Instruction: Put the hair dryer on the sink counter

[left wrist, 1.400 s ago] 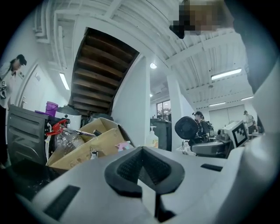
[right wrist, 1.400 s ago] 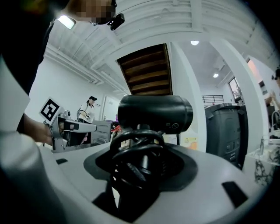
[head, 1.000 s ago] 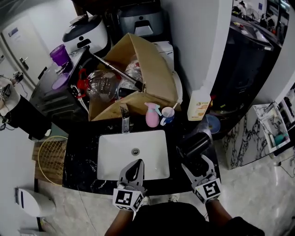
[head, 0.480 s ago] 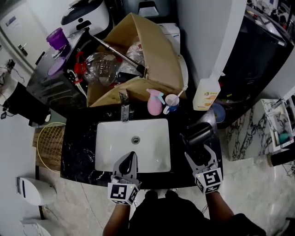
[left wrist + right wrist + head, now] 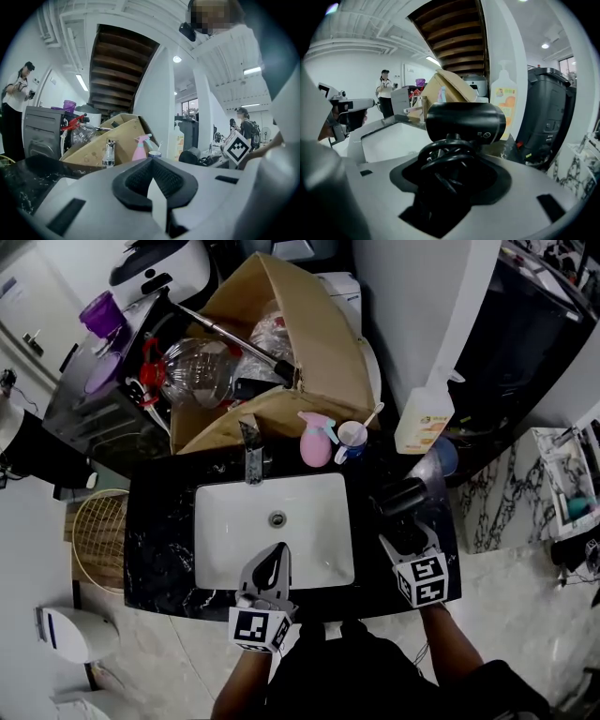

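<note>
Grips the hair dryer [image 5: 405, 495] in the right gripper [image 5: 409, 542], fingers clenched on the handle with the coiled black cord [image 5: 443, 161] bunched between them. Holds it at the right end of the black desk [image 5: 159, 549], just right of the white sink [image 5: 225, 545], barrel crosswise to the fingers; cannot tell whether touching the desk top. Shows, in the right gripper view, the barrel just past the fingers and a soap bottle [image 5: 504, 105] behind it, near the white wall. Hovers the left gripper [image 5: 277, 557] over the front rim of the sink, fingers pressed together with nothing between them, same in the left gripper view. Lines up along the back edge of the desk a faucet [image 5: 251, 457], a pink spray bottle [image 5: 315, 446] and a cup [image 5: 352, 439] with a stick-like thing in it, spray bottle and cup just beside each other. Puts the soap bottle at the back right corner, near the hair dryer. Backs the faucet with an open cardboard box [image 5: 323, 352] stuffed with clutter, among it a clear jug [image 5: 202, 381] with red fittings. Sets a wicker basket [image 5: 98, 540] just left of the desk, lower down. Catches a standing person [image 5: 385, 93] far off in the right gripper view.
</note>
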### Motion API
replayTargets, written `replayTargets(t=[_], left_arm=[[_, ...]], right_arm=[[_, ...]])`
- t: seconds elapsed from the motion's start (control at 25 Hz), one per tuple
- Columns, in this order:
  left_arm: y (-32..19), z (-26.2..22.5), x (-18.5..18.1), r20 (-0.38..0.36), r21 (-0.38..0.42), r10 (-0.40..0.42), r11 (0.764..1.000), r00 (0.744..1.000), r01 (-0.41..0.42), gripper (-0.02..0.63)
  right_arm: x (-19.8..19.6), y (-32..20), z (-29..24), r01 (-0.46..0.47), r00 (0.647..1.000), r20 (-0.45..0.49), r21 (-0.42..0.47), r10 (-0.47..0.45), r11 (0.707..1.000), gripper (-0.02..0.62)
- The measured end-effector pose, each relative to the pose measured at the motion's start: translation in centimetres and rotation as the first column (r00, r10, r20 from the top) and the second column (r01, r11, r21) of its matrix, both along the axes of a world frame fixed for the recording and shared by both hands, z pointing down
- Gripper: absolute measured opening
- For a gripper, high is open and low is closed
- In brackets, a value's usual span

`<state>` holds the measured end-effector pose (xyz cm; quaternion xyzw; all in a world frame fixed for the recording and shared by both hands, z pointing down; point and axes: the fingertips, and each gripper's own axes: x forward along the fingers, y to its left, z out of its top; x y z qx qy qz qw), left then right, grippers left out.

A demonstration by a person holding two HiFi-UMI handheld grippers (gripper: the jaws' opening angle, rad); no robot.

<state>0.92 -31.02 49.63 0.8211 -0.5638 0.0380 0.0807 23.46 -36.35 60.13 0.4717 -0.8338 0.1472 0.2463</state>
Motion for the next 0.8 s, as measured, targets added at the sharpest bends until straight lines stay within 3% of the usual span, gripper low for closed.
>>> replayTargets(t=[0.44,0.8], left_arm=[[-0.7,1.1,0.3,0.005,-0.026,0.032,0.999,0.999,-0.032,-0.006],[-0.8,1.6,-0.5,0.001,-0.059,0.021,0.998,1.0,-0.02,-0.006]], right_arm=[[-1.1,-1.7,5.1,-0.027,0.998,-0.067,-0.184,0.015,0.983,0.264],[-1.4,-1.8,6.9,-0.041,0.992,-0.127,-0.263,0.007,0.964,0.267]])
